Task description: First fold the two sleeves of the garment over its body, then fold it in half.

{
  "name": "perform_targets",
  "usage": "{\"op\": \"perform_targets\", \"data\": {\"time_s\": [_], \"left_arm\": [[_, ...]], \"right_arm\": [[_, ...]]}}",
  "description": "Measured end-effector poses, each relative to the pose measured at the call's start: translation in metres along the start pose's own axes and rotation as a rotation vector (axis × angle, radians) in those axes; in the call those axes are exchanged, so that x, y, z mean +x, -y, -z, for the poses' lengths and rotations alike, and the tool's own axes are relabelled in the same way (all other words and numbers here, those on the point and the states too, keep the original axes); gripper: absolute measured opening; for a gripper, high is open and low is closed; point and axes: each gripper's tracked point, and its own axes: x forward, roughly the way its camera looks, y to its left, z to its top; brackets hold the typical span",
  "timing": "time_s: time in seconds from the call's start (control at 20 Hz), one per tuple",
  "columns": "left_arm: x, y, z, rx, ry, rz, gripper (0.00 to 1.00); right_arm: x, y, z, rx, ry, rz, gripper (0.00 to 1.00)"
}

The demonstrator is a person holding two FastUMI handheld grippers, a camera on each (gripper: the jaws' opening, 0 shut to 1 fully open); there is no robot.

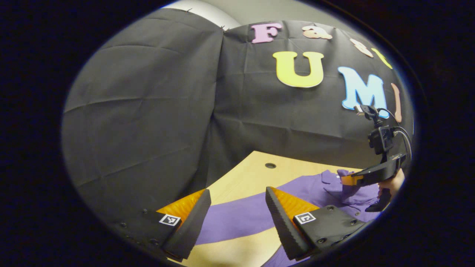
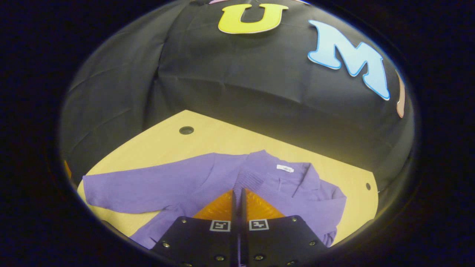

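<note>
Purple garment [image 2: 193, 181] lies flat on a wooden table [image 2: 156, 144], one sleeve [image 2: 122, 189] stretched out sideways; the right gripper [image 2: 238, 194] sits pressed together over its body; the left gripper [image 1: 237, 196] hangs spread wide above that sleeve

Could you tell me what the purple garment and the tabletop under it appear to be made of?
The purple long-sleeved garment looks like a soft, matte knit: ribbing shows at its collar, and it lies limp with gentle creases. The exact fibre cannot be told. The pale yellowish tabletop looks like smooth wood or wood-look laminate, flat and even, with a round dark hole near its far corner; which of the two is unclear.
</note>
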Motion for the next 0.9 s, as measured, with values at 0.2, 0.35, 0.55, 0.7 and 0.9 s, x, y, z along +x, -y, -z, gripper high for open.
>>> {"op": "perform_targets", "data": {"time_s": [0.2,0.35,0.55,0.7,0.9], "left_arm": [[0.001,-0.021,0.021,-0.016,-0.035,-0.076,0.96],[0.008,-0.025,0.037,-0.032,-0.063,-0.106,0.96],[0.01,-0.031,0.052,-0.035,-0.081,-0.154,0.96],[0.016,-0.046,0.063,-0.048,-0.109,-0.226,0.96],[0.021,-0.081,0.094,-0.056,-0.2,-0.363,0.96]], "right_arm": [[-0.002,-0.016,-0.001,0.01,0.004,-0.079,0.09],[-0.022,-0.008,-0.016,-0.037,0.065,-0.07,0.99],[-0.038,-0.003,-0.024,-0.091,0.122,-0.058,0.94],[-0.062,-0.001,-0.033,-0.108,0.168,-0.066,0.94],[-0.091,-0.003,-0.038,-0.105,0.209,-0.093,0.94]]}}
